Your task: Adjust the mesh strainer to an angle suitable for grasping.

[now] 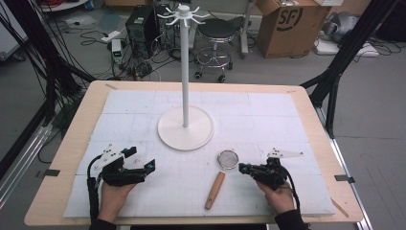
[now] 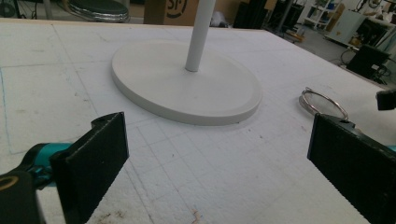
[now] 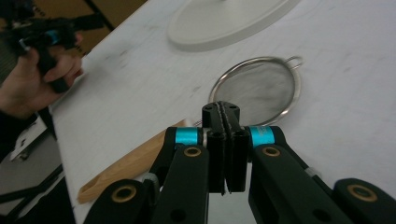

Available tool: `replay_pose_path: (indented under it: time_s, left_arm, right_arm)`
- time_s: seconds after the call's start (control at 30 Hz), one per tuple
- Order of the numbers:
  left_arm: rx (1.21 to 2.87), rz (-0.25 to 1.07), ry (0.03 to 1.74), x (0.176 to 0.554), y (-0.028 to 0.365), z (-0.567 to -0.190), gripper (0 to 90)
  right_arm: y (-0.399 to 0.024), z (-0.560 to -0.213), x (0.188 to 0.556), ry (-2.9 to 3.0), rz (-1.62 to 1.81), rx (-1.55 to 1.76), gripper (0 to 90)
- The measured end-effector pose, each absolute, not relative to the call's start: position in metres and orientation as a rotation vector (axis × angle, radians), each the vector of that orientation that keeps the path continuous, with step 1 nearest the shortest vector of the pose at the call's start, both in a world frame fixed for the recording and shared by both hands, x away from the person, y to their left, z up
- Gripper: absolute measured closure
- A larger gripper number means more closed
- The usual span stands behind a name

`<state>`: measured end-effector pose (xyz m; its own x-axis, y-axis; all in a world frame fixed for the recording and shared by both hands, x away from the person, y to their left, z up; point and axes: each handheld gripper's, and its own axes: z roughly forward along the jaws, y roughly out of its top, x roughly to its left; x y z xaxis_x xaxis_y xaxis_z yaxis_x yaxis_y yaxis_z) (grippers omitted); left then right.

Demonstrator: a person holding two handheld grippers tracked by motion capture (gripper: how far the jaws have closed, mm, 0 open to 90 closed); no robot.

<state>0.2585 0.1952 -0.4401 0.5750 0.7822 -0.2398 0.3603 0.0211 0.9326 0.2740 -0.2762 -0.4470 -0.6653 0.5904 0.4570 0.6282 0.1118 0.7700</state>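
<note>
A small mesh strainer (image 1: 228,159) with a wooden handle (image 1: 215,190) lies flat on the white foam mat, in front of a white stand's round base (image 1: 186,128). My right gripper (image 1: 241,167) sits just right of the strainer's bowl and points left at it. In the right gripper view its jaws (image 3: 222,112) are pressed together over the near rim of the strainer (image 3: 261,91), where the wooden handle (image 3: 126,170) begins; I see nothing caught between them. My left gripper (image 1: 141,159) rests at the front left, jaws wide apart (image 2: 215,140) and empty, facing the base (image 2: 187,88).
The stand's tall white pole (image 1: 185,72) rises from the base and ends in a ring of hooks (image 1: 184,14). The foam mat (image 1: 268,110) covers most of the wooden table. Behind the table are a stool (image 1: 215,33), a cardboard box (image 1: 292,24), cables and black frame legs.
</note>
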Motion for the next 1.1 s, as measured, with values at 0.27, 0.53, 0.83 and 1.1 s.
replay_pose_path:
  time_s: [0.27, 0.53, 0.83, 1.1]
  left_arm:
    - [1.578, 0.428, 0.994, 0.259, 0.195, -0.44, 5.9]
    - [1.58, 0.429, 0.993, 0.259, 0.196, -0.44, 5.9]
    - [1.585, 0.427, 0.991, 0.259, 0.195, -0.44, 5.9]
    - [1.583, 0.426, 0.993, 0.258, 0.195, -0.44, 5.9]
  right_arm:
    - [-0.251, -0.454, 0.265, -2.342, -1.519, -1.14, 89.3]
    - [-0.239, -0.456, 0.256, -2.337, -1.47, -1.068, 89.3]
    - [-0.231, -0.457, 0.254, -2.356, -1.429, -1.034, 89.3]
    - [-0.223, -0.458, 0.253, -2.398, -1.363, -0.981, 89.3]
